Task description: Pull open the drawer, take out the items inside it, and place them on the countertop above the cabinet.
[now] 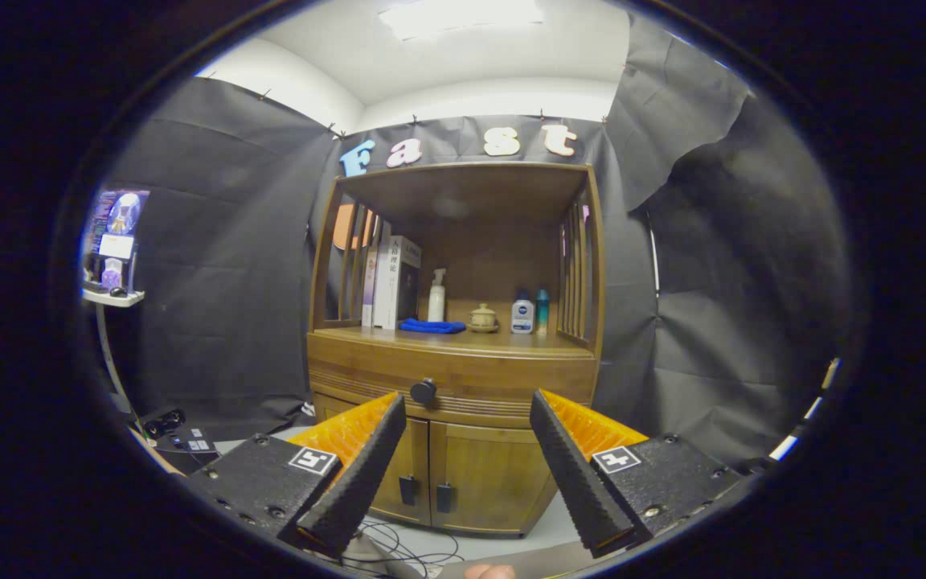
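Presently, item one: my gripper (467,402), fingers spread wide, holding nothing. Item two: drawer (451,371), shut, beyond the fingertips under the countertop's (511,341) front edge; stiff wood, likely some sliding resistance. Take hold at: dark round knob (423,392), small, hard, possibly slippery, left of centre on the drawer front. Contents unseen.

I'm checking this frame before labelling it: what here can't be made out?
- Drawer contents: the front is shut, knob untouched, in the gripper view.
- Inside the lower doors: closed.
- Labels on the small bottles on the countertop: too small.
- Gripper: jaws open, empty, short of the cabinet.
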The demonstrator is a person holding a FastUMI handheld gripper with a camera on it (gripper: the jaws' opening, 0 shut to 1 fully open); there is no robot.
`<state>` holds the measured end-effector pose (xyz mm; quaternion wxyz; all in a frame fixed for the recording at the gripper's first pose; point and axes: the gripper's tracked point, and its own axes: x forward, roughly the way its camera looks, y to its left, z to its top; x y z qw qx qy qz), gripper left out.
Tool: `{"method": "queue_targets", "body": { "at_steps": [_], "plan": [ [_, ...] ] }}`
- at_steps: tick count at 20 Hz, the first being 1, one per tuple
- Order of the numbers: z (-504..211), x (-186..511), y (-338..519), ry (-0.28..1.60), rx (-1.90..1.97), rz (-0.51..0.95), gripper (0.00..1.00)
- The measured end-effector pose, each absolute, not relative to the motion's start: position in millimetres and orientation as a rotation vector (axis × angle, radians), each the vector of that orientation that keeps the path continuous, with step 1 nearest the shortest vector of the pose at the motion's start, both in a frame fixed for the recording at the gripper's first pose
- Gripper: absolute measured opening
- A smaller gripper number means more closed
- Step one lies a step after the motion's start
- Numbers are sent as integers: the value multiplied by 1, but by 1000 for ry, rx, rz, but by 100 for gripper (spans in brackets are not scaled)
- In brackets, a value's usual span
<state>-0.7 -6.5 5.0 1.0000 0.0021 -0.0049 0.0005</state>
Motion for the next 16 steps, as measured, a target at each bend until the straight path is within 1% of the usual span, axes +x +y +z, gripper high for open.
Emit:
{"method": "queue_targets", "body": {
  "at_steps": [16],
  "plan": [
    [0,1,-7,6,27,-7,100]
  ]
}}
